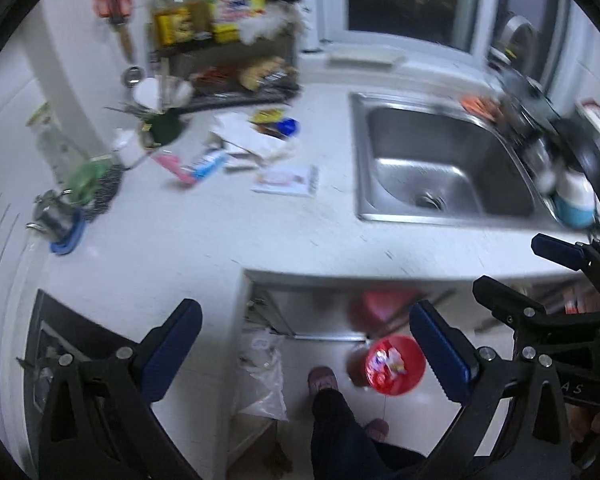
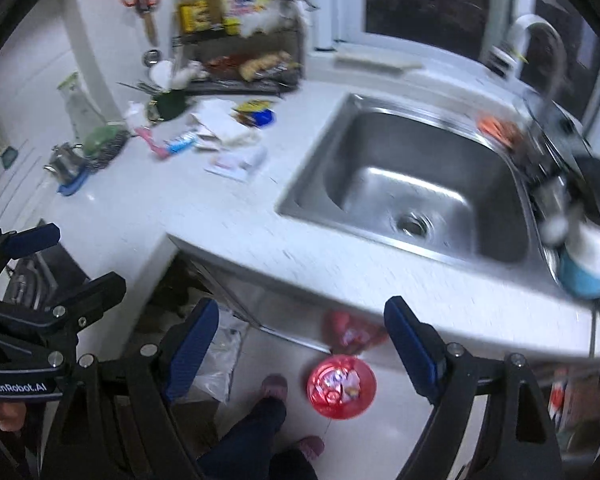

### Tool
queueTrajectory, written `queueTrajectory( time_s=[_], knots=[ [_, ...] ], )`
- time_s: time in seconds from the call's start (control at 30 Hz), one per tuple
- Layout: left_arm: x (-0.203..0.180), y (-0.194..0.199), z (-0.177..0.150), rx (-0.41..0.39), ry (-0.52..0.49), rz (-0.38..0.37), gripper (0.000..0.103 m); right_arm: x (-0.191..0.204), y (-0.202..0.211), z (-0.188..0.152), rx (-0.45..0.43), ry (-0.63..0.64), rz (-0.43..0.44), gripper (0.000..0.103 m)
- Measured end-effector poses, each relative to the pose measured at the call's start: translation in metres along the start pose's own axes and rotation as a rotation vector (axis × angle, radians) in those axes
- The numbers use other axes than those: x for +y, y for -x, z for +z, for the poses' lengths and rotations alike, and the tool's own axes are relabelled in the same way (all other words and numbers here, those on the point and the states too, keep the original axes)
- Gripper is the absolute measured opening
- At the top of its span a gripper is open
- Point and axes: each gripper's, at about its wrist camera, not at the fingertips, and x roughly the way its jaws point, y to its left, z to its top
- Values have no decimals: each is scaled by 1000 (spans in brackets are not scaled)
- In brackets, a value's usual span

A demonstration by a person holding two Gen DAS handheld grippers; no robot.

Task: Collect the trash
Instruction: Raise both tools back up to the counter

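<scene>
Desk [image 1: 204, 240] comes first, white and wide, and it carries the steel sink [image 1: 432, 160] on the right and a heap of litter [image 1: 256, 148] on the left, near the rack [image 1: 228, 76]. On the floor under the desk edge stands a red bin [image 1: 396, 364], already with some wrappers in it.

We judge that the litter is what we must collect. It seems to be paper sheets, a flat white packet [image 1: 286, 180], a pink and blue tube or wrapper [image 1: 196, 166] and a small yellow and blue pack [image 1: 278, 122]. The frames are blurred, so we cannot name each piece surely.

All of this should be very light and soft. Paper will bend and slip away when it is pushed flat on the smooth desk. We would take a sheet at a raised edge or a fold, not from the middle. The packet is thin and may be slippery; its free corner nearest the sink looks the best place. The tube is stiffer, so a grip across its middle should hold.

Our left tongs [image 1: 306, 356] stand wide apart and hold nothing. Our right tongs [image 2: 300, 354] are also wide apart and empty. Both hang above the desk edge, well apart from the litter.
</scene>
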Motion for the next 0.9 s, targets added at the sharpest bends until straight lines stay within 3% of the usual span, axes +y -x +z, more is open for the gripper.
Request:
queueTrajectory(
  time_s=[0.33,0.6,0.7,0.8,0.9],
  knots=[
    [98,-27,52,-18,193,102,103,59,-57,96,-19,146,85,84],
    [182,-84,80,58,338,149,103,108,-123,162,51,255,142,84],
    [207,-104,84,89,376,164,103,130,-149,178,87,288,165,84],
    [232,-121,86,115,395,240,103,151,-171,188,122,322,186,84],
    [254,-134,84,136,441,240,103,171,-191,197,150,358,216,84]
  ],
)
